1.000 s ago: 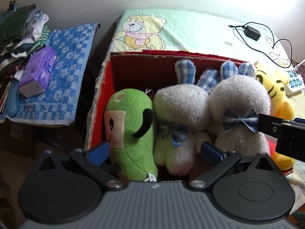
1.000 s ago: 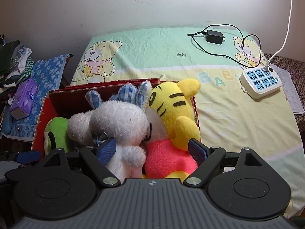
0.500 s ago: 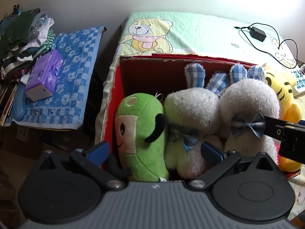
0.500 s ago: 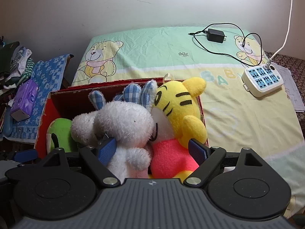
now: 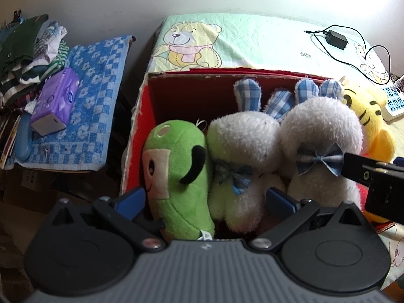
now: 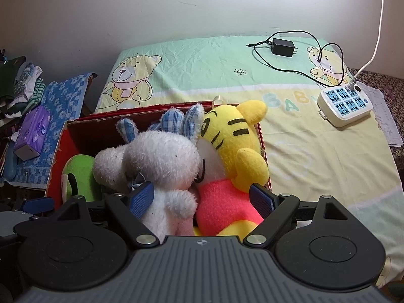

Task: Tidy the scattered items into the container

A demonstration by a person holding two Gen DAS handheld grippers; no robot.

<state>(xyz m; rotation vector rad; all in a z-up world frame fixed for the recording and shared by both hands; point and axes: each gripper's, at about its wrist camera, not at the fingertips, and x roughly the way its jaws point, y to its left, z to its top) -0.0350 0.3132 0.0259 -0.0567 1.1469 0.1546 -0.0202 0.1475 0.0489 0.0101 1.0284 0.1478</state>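
Observation:
A red cardboard box (image 5: 176, 93) (image 6: 101, 123) stands on the bed and holds several plush toys in a row: a green toy (image 5: 176, 171) (image 6: 80, 174), two white rabbits with blue plaid ears (image 5: 242, 146) (image 5: 323, 131) (image 6: 161, 156), and a yellow tiger (image 5: 366, 116) (image 6: 234, 146) in a red shirt. My left gripper (image 5: 204, 199) is open in front of the green toy and the left rabbit, holding nothing. My right gripper (image 6: 202, 199) is open in front of the right rabbit and the tiger, holding nothing; it also shows in the left wrist view (image 5: 373, 176).
The bed sheet (image 6: 227, 63) has bear prints. A black charger with cable (image 6: 282, 46) and a white power strip (image 6: 344, 104) lie on it at the right. Left of the bed, a blue checked towel (image 5: 96, 83) carries a purple tissue pack (image 5: 54, 104) and folded clothes (image 5: 30, 50).
Both grippers have drawn back and up from the box, so more of the box and bed shows. The toys have not moved.

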